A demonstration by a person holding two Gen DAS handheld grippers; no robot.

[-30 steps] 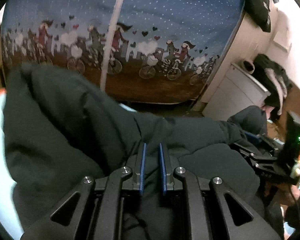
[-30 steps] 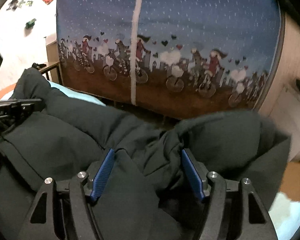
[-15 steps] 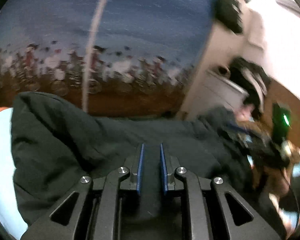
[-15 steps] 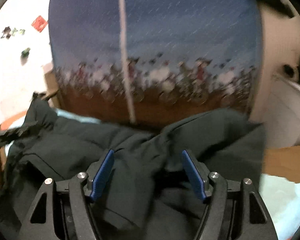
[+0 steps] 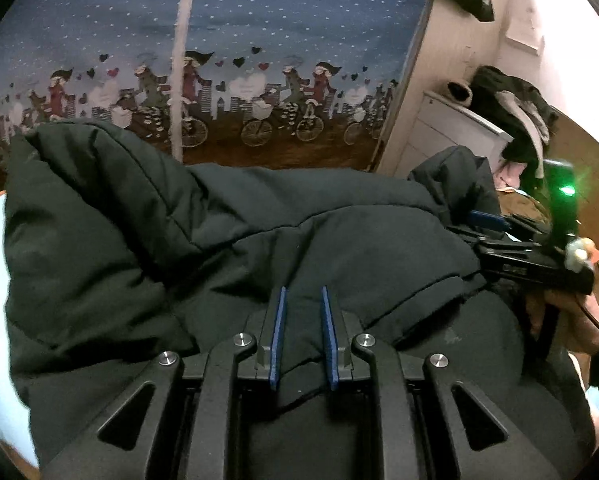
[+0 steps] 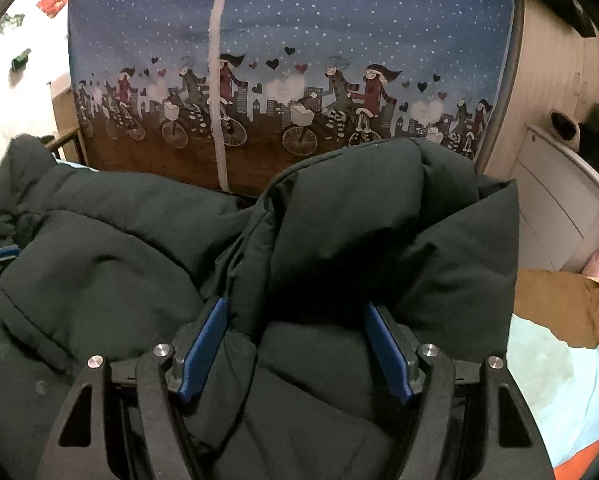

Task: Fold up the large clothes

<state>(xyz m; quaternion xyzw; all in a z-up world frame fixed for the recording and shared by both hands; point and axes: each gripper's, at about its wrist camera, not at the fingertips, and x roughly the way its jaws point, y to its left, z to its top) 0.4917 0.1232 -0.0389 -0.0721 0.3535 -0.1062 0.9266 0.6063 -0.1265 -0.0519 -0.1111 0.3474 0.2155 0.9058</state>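
Observation:
A large dark padded jacket lies bunched on a light blue surface and fills both views. My left gripper is shut on a fold of the jacket, the fabric pinched between its blue pads. My right gripper has its jaws wide apart with a thick bundle of jacket between the pads; I cannot tell if they press it. The right gripper also shows in the left wrist view, at the jacket's right end.
A blue curtain printed with cyclists hangs straight ahead. A white cabinet with dark clothes on it stands at the right. A brown garment lies on the light blue sheet at the right.
Both grippers swung during the blurred middle frames and have settled. The jacket has been pulled over and now lies more spread across the front, its right part raised in front of the right gripper.

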